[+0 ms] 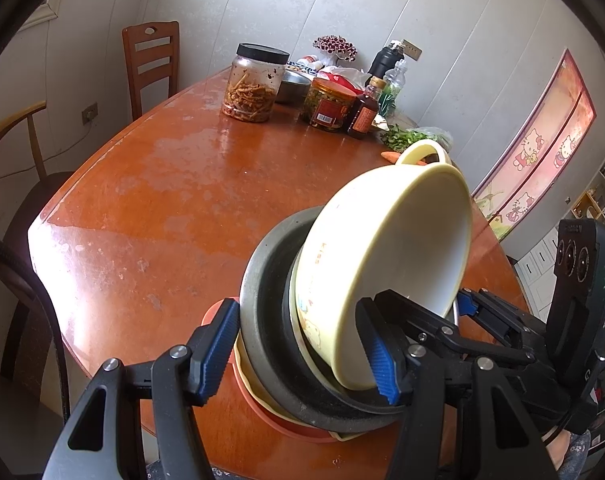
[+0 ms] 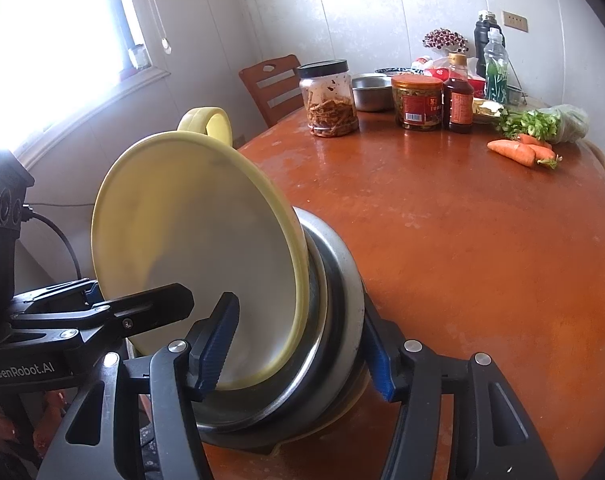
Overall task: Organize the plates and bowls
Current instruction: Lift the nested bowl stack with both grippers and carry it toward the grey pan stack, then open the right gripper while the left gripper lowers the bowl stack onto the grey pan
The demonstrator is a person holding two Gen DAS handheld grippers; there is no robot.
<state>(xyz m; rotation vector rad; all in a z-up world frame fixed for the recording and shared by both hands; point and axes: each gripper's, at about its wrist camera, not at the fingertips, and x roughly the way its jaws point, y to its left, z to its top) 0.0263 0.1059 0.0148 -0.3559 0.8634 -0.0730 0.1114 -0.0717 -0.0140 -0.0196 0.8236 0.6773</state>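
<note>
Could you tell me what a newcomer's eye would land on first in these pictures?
Probably the yellow bowl, tipped up steeply in a stack of dishes at the near edge of the table, with both grippers closing in on the stack from either side. Next, the jars and bottles clustered at the far end, and the carrots beside them.

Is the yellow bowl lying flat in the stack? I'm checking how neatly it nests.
No, the yellow bowl leans steeply on edge inside the metal bowl, its opening facing sideways.
</note>
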